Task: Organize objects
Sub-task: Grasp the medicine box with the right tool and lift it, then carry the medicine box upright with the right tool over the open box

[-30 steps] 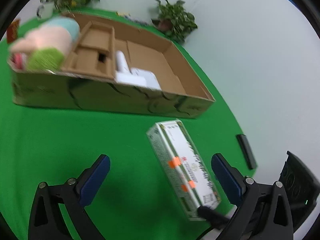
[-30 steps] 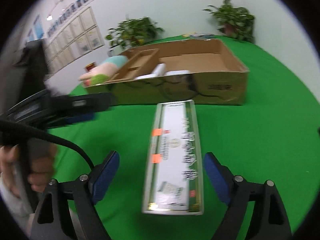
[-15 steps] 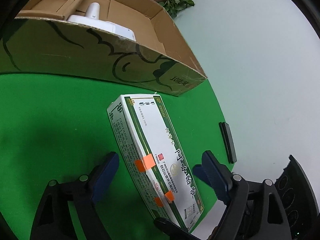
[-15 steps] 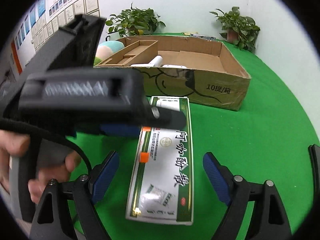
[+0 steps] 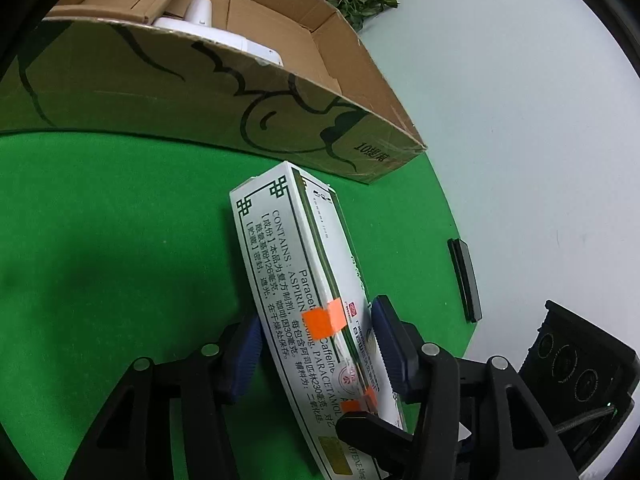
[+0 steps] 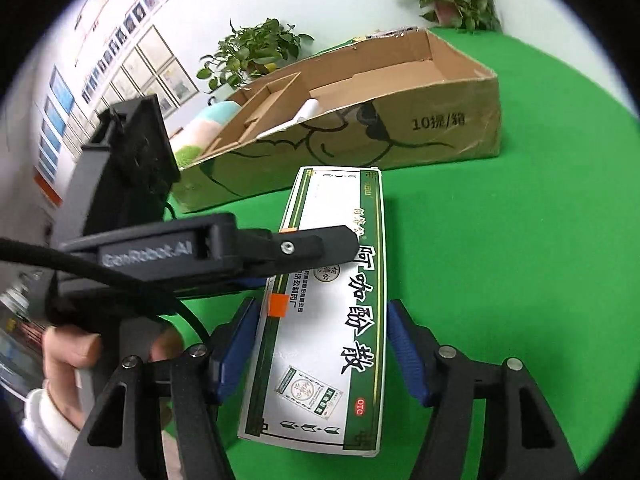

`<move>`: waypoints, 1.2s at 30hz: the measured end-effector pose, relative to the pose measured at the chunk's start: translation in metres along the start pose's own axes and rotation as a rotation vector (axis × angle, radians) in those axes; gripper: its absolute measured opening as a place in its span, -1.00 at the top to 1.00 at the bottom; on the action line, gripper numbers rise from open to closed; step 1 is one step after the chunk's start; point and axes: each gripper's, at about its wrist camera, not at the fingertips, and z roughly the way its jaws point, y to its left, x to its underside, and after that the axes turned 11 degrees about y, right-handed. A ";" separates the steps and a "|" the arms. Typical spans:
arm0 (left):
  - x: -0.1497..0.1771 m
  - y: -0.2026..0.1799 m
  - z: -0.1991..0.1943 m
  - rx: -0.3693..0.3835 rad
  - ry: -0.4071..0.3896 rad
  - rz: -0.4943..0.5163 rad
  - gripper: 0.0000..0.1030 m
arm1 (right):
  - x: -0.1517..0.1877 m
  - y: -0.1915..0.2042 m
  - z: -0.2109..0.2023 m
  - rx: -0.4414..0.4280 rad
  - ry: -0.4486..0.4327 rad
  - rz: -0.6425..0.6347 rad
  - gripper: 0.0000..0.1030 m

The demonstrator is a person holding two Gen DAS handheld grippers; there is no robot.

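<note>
Both my hand-held grippers have closed in since a moment ago: the left hand-held gripper [image 5: 316, 344] and right hand-held gripper [image 6: 320, 344] now pinch the medicine box [image 6: 332, 320] near the counter's [image 6: 520, 280] edge. It still sits outside the cardboard box [image 6: 400, 132]; lifting in remains.

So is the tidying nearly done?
Partly. A white item already lies in the cardboard box, a plush toy beside it. Both the left gripper and right gripper are clamped on the medicine box, which isn't in yet.
</note>
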 end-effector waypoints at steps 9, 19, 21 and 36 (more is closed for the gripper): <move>-0.005 -0.020 -0.028 -0.017 -0.069 0.073 0.26 | -0.007 0.022 -0.006 0.114 -0.006 -0.113 -0.31; -0.027 -0.055 -0.079 -0.027 -0.141 0.190 0.32 | -0.026 0.039 -0.027 0.147 -0.085 -0.127 -0.24; -0.029 -0.085 -0.073 -0.022 -0.164 0.224 0.32 | -0.035 0.045 -0.040 0.166 -0.128 -0.139 -0.24; -0.152 -0.210 -0.167 -0.096 -0.267 0.392 0.32 | -0.151 0.047 -0.123 0.160 -0.335 -0.184 -0.23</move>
